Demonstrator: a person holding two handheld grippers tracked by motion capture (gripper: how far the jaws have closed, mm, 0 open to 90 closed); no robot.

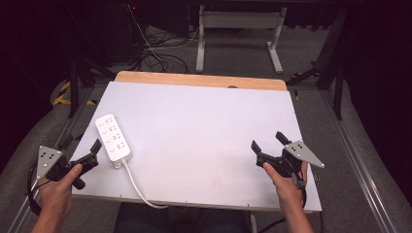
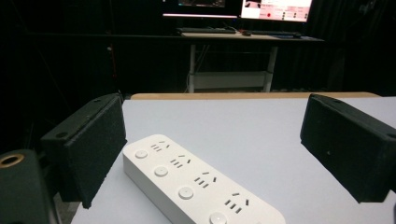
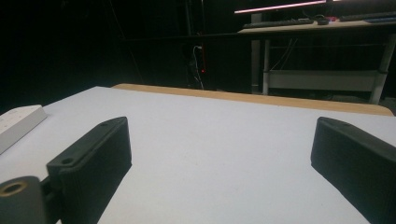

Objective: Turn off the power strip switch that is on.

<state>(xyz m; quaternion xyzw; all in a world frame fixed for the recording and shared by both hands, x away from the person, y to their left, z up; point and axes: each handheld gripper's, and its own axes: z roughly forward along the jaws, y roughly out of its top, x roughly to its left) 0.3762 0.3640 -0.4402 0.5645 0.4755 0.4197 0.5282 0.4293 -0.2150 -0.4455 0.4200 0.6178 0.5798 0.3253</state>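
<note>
At the left edge of the white-topped counter [image 1: 204,121] the left claw [image 1: 82,150] stands released, jaws wide apart with nothing between them. It is aimed at the one white, oblong plastic power strip [image 1: 113,137], which lies flat near the counter's left side, just ahead of that claw and not touching it. In the left gripper view the power strip [image 2: 196,184] shows four sockets in a row, each with its own round button. It looks rigid, light and smooth-skinned, so it may slide on the counter; the long sides look like the best place to grip it, across the narrow width. One white cable [image 1: 138,187] runs from its near end off the counter's front edge and will drag behind it. To the right, well apart from the strip, the right claw [image 1: 268,141] is likewise released and empty, hovering over bare counter.
</note>
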